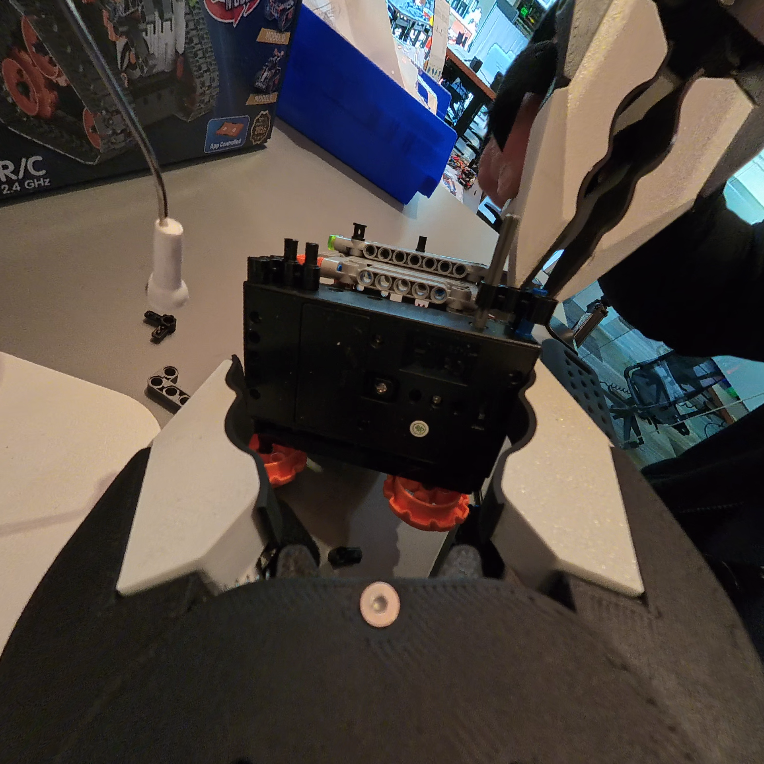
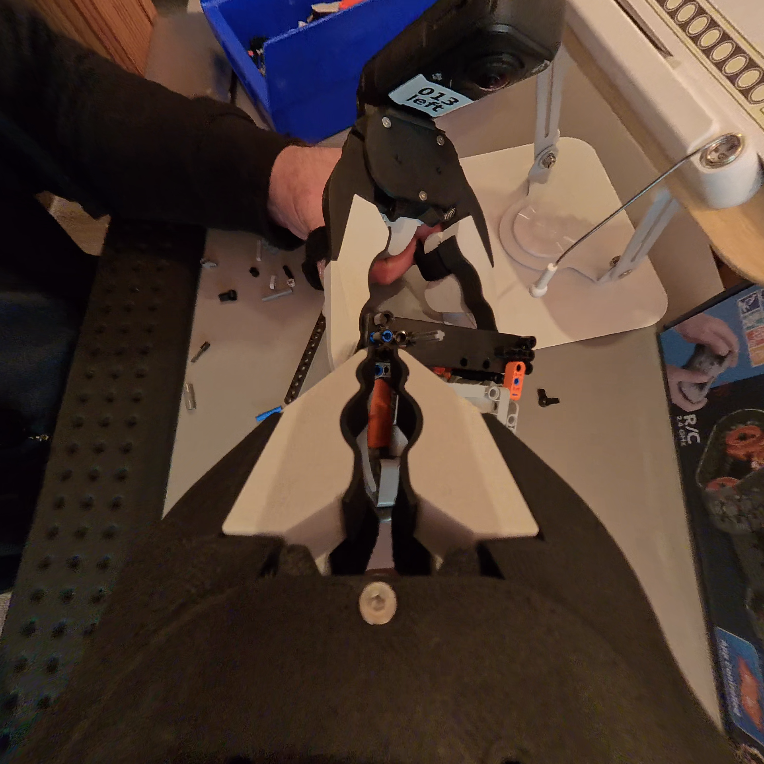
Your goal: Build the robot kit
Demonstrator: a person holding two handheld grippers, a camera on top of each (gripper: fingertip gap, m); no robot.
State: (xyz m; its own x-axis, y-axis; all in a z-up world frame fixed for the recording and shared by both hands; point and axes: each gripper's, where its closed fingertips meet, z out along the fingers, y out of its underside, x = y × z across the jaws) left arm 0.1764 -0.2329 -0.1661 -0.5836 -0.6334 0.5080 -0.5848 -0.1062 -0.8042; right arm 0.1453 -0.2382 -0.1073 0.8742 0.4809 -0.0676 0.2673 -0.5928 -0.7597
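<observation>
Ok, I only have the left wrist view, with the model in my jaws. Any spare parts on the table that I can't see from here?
Observer: Yes. A long black beam lies flat on the table beside the model, on your left hand's side.
Operator: Anything near it?
Observer: A blue pin lies just off the beam's nearer end, not touching it.
Operator: Any more?
Observer: Small grey and black parts are scattered by your sleeve, past the beam's other end.
</observation>
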